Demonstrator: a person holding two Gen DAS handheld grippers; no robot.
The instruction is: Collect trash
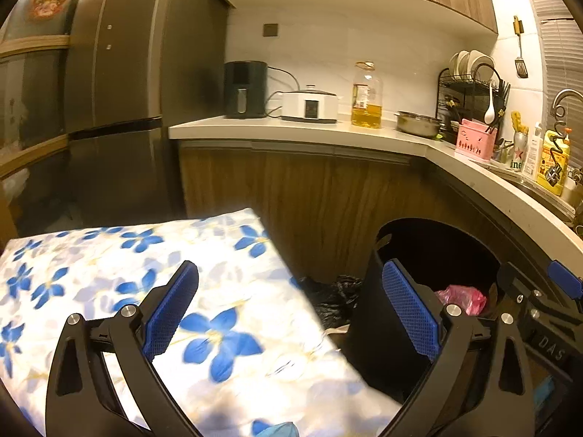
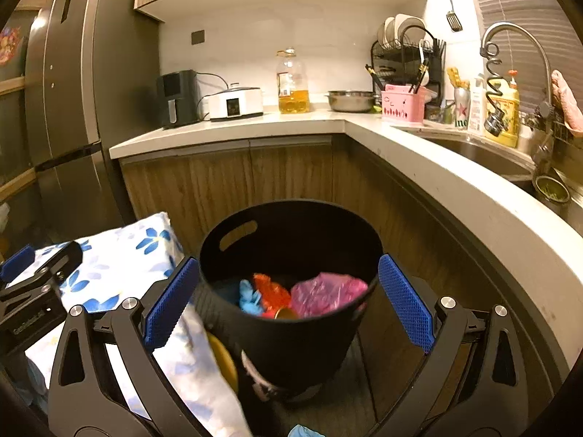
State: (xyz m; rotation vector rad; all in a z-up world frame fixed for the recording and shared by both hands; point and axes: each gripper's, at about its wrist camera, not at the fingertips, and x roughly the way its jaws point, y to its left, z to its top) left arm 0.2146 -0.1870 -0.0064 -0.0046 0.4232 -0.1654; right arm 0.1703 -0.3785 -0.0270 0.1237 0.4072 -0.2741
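Right gripper: jaws spread wide, nothing between the pads, hovering over the black bin. Bin rim sits between the two blue pads in that view. Inside the bin: pink plastic bag, red wrapper, blue glove, all bunched together at the bottom.

Left gripper: jaws also apart, empty. It hangs over the right edge of the floral tablecloth, with the bin just beside it on the right. Crumpled black bag lies low between the cloth edge and the bin wall. Another bit of blue glove shows at the bottom edge of the right wrist view, outside the bin.

Readable text: "DAS" on the right gripper body as seen from the left wrist. Green can near the sink shows a red star and "ine"; rest is hidden. Oil bottle label is too small to read.
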